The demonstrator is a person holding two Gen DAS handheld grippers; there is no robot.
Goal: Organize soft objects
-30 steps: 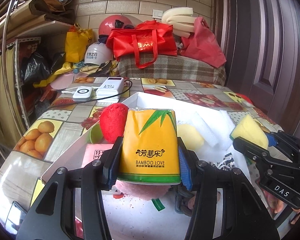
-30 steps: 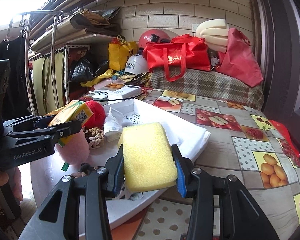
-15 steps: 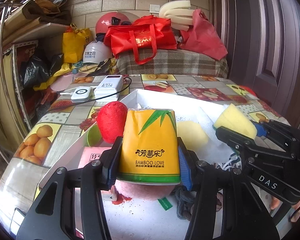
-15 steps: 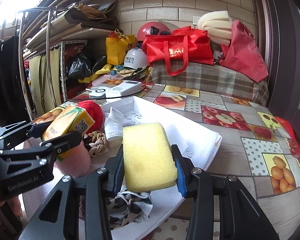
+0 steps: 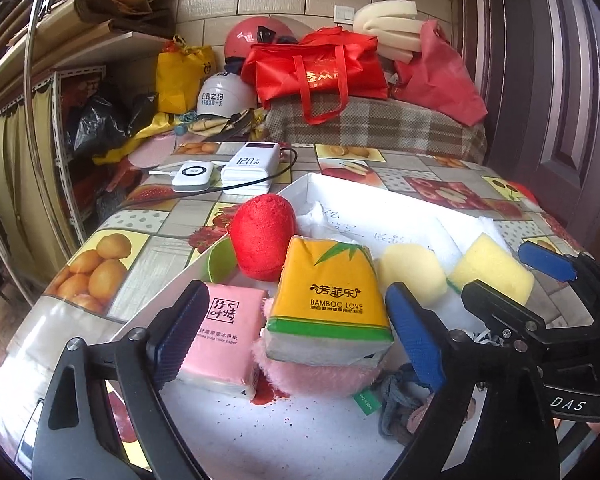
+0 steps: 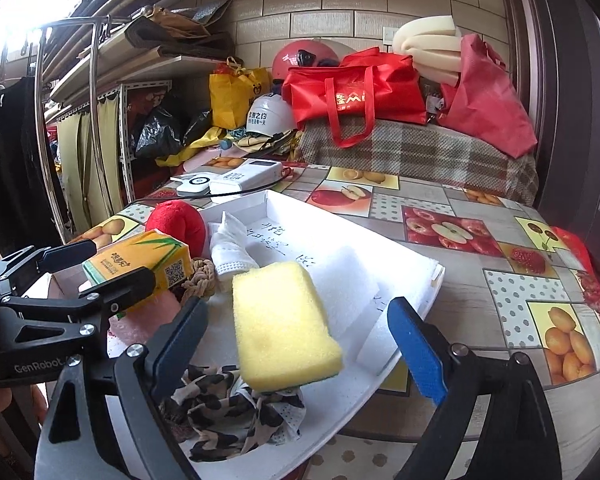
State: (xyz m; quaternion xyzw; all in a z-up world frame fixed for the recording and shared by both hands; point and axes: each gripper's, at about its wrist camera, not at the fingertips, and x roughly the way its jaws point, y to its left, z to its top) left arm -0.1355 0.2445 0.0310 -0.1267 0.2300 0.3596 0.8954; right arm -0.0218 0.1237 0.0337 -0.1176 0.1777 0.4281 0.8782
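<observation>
Both hand-held grippers stand w/ jaws apart, gripping nothing. Left hand-held gripper straddles the yellow tissue pack, which sits tilted on a pink fluffy thing inside the white tray; pads look clear of the pack on both sides. Pink tissue pack lies just beside it, touching or nearly touching the left pad. Right hand-held gripper straddles the yellow sponge, which rests partly on a leopard-print cloth near the tray's front edge.

Step in hand, as judged: letting go and backing out after placing. To do it well: pull each gripper straight back along its fingers, no sideways sweep, since the pack is perched on soft fluff and prob. topples at a nudge. Same for the sponge; its perch on the bunched cloth looks unsteady. Watch the two grippers, they sit close over the tray. Red plush, rope knot and white cloth sit further back in the tray, apart from both.
</observation>
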